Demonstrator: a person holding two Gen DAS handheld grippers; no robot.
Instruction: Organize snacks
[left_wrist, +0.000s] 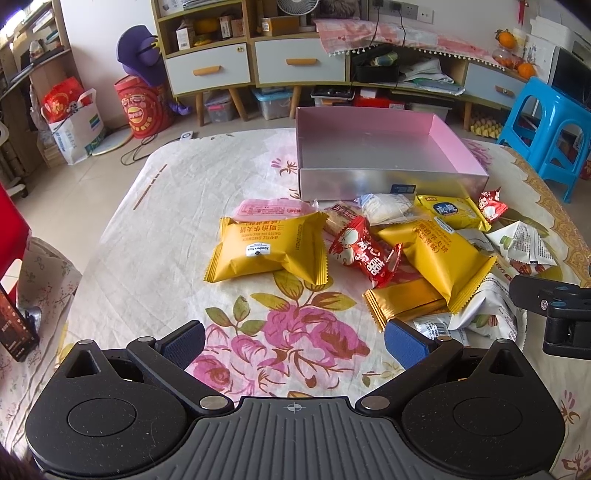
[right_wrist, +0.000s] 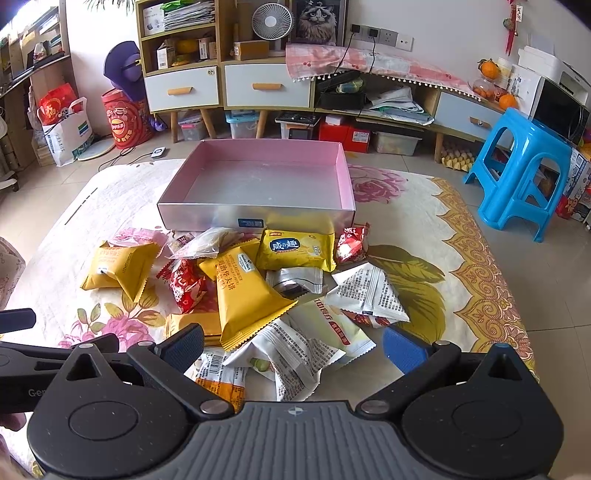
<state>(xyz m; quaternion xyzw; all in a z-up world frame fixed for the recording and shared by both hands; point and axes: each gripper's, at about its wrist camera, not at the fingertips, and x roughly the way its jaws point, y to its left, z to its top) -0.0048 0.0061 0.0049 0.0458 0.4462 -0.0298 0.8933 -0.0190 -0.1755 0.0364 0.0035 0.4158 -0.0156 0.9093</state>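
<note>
Floral-clothed surface (left_wrist: 155, 221) carries loose foil snack packets (right_wrist: 251, 291) heaped before an empty pink-lined cardboard box (right_wrist: 343, 177). Both tongs, left (left_wrist: 294, 341) and right (right_wrist: 293, 349), spread, holding nothing. Packets judged light, crinkly, slippery; pinch at crimped end seams.

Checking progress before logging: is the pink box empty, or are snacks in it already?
Empty. The box shows only its bare floor in both views; all the snack packets lie on the cloth in front of it, outside.
</note>
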